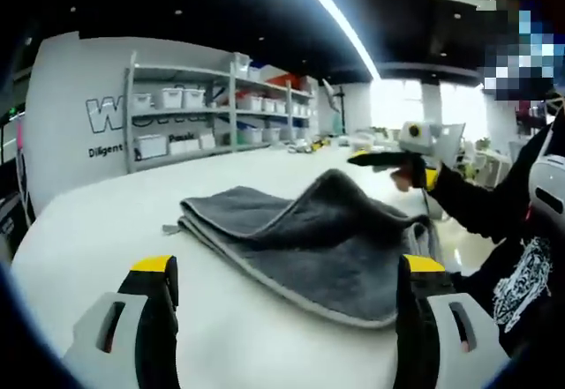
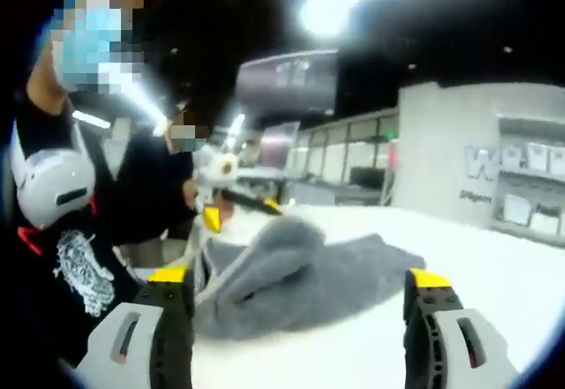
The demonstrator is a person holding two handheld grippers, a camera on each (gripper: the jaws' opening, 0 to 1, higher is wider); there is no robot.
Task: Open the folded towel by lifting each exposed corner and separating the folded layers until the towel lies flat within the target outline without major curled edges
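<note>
Towel point(image 1: 309, 248) on the worktop point(image 1: 132, 221) is barely started imo, mostly folded with one layer humped up, and both my grippers' fingers point(image 1: 157, 310) are spread wide, grasping nothing.

Left gripper point(image 1: 287, 296): grey jaws, black inner faces, yellow tips; right gripper point(image 2: 296, 305) alike; person point(image 2: 84, 270) wears black sleeves, white-printed black shirt.
</note>
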